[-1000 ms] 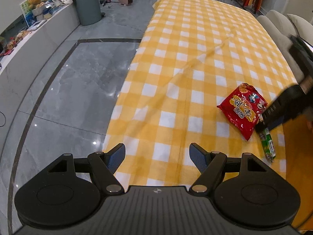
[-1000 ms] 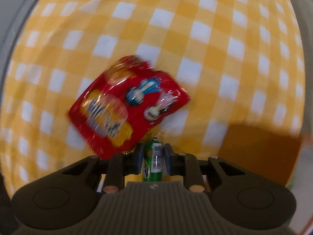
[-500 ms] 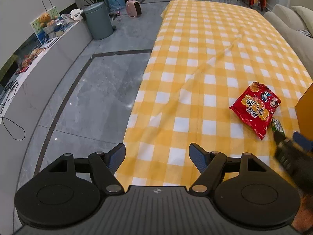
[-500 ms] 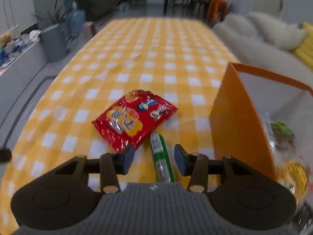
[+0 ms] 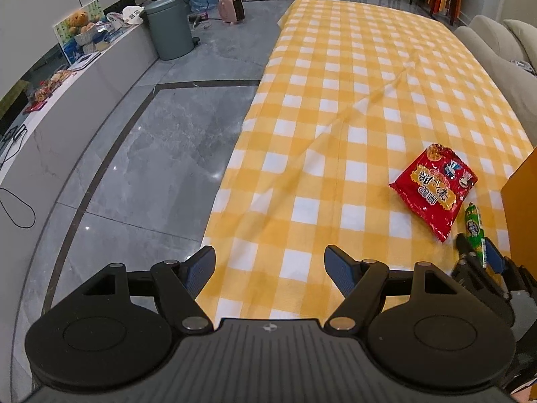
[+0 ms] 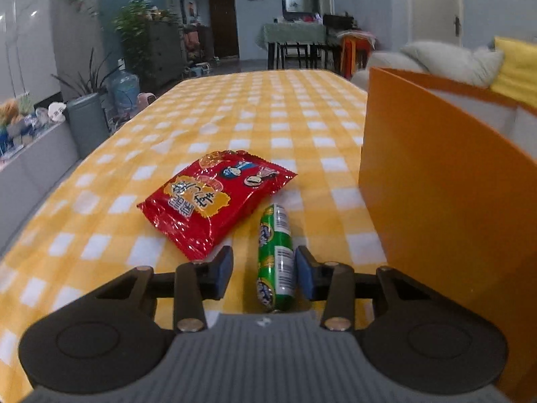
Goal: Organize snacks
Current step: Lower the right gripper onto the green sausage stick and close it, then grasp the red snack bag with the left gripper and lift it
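A green sausage stick (image 6: 276,255) is straddled, not pinched, by the right gripper (image 6: 264,270), jaws just closing; the left gripper (image 5: 270,268) is held wide, empty

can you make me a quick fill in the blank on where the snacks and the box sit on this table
1. The red snack bag lies flat on a cloth checked in white and ____.
2. The green sausage stick lies between the fingers of the ____ tongs.
3. The tall box beside the snacks is coloured ____.
4. Nothing lies between the fingers of the ____ tongs.

Missing words: yellow; right; orange; left
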`<state>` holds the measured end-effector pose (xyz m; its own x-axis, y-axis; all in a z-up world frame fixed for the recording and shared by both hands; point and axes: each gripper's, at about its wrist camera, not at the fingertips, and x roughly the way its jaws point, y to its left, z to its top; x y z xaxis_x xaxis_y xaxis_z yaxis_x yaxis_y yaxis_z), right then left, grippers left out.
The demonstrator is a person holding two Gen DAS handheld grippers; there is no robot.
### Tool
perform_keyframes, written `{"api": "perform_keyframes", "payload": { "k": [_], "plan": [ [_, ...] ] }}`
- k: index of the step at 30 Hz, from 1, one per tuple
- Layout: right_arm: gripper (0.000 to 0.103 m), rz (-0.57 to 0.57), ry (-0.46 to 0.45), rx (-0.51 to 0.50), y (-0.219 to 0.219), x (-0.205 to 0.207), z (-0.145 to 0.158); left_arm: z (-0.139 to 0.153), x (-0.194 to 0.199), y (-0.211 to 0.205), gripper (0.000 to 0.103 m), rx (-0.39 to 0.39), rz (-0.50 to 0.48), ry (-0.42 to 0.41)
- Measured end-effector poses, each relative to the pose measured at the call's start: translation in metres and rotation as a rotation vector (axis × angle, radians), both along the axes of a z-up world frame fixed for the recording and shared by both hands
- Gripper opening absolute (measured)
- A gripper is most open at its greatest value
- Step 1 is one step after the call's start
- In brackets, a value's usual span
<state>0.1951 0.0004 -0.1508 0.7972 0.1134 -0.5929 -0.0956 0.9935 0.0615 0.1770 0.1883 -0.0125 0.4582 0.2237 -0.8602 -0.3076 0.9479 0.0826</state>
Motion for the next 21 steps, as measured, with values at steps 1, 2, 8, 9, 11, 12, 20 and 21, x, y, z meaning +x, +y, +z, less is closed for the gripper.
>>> {"api": "perform_keyframes", "payload": {
  "k": [1, 2, 8, 9, 11, 12, 20, 21],
  "plan": [
    [0.029, -0.013, -0.001, -0.001, -0.001, 0.0, 0.0, -0.001, 0.0, -0.001, 0.087, -0.004, -0.003, -0.002],
    [0.022, -0.032, -0.001, 0.002, -0.004, 0.0, 0.0, -0.001, 0.0, -0.001, 0.087, -0.012, -0.01, -0.009],
    [0.021, -0.034, -0.003, -0.009, -0.007, -0.006, 0.004, 0.007, 0.004, -0.01, 0.086, -0.046, -0.077, -0.118],
    [0.021, -0.03, -0.005, -0.034, -0.004, -0.007, 0.004, 0.008, 0.007, -0.014, 0.087, -0.056, -0.113, -0.126],
    [0.021, -0.031, -0.005, -0.036, -0.004, -0.007, 0.004, 0.008, 0.015, -0.025, 0.087, -0.052, -0.191, -0.131],
    [0.021, -0.032, -0.004, -0.028, -0.006, -0.007, 0.004, 0.008, 0.018, -0.032, 0.088, -0.043, -0.218, -0.15],
    [0.021, -0.059, 0.021, -0.036, -0.003, -0.002, 0.006, -0.016, 0.064, -0.049, 0.09, -0.171, -0.4, -0.178],
    [0.021, -0.058, 0.017, -0.048, -0.001, -0.001, 0.005, -0.019, 0.071, -0.051, 0.09, -0.174, -0.436, -0.174]
  ]
}}
